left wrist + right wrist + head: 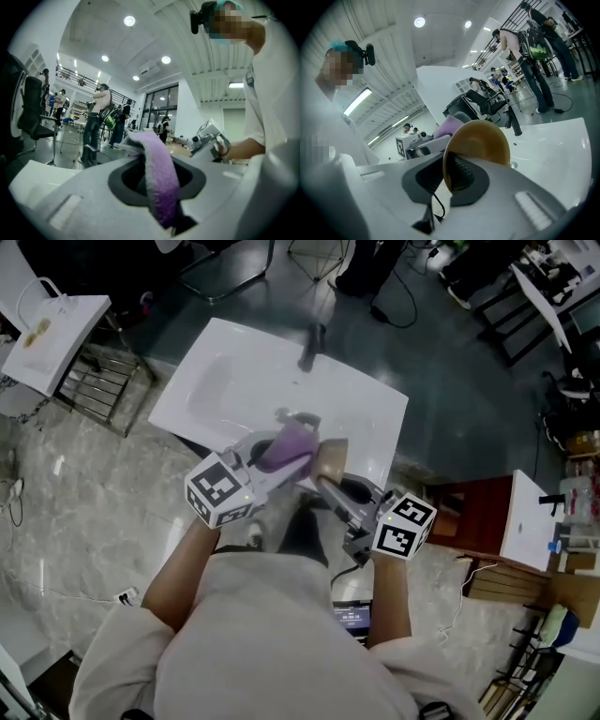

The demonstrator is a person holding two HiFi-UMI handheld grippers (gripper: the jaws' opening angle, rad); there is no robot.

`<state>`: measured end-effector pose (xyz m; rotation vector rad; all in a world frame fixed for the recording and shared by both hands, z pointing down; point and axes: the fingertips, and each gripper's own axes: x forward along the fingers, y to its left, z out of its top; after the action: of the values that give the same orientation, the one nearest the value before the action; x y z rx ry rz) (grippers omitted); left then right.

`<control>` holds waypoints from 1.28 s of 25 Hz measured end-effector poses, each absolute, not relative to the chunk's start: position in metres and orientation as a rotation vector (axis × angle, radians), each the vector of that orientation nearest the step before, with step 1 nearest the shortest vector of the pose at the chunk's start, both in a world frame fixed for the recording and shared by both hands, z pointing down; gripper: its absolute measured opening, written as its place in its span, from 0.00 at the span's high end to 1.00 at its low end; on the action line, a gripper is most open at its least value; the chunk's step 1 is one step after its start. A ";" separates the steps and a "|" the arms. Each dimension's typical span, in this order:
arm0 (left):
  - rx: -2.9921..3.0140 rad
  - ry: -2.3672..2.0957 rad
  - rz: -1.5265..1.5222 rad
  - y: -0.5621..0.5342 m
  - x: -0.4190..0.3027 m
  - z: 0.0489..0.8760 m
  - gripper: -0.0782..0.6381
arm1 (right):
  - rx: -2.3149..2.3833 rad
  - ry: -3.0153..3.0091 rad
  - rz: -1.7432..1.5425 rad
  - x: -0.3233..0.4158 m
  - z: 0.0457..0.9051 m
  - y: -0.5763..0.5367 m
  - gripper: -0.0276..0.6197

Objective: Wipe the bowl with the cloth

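pinching the cloth [289, 442] in the left tongs [274, 465] and the bowl [333, 456] rim in the right tongs [328, 486] lets both meet above the near edge of the bench [234, 381].

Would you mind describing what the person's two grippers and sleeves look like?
The left gripper and right gripper have pale grey-white bodies with dark grey jaw openings. On the right one a ribbed pad shows, with a thin black cable looping beneath it. Each carries a white cube with black square markers: the left cube and the right cube. The person wears a light short-sleeved top.
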<state>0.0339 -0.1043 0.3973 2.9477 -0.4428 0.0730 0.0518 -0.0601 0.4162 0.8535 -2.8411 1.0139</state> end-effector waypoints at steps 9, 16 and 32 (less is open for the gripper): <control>2.850 -0.547 0.095 -0.130 0.042 0.427 0.77 | 0.799 -2.894 1.077 0.056 0.416 -0.066 0.94; 2.863 -0.493 0.184 -0.122 0.044 0.436 0.77 | 0.835 -2.924 1.047 0.060 0.404 -0.086 0.94; 2.878 -0.429 0.072 -0.143 0.076 0.402 0.77 | 0.900 -2.801 0.982 0.095 0.414 -0.118 0.94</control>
<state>0.0755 -0.1428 0.4021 2.8782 -0.4289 0.0717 0.0952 -0.1175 0.4142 0.9003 -2.8006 0.9819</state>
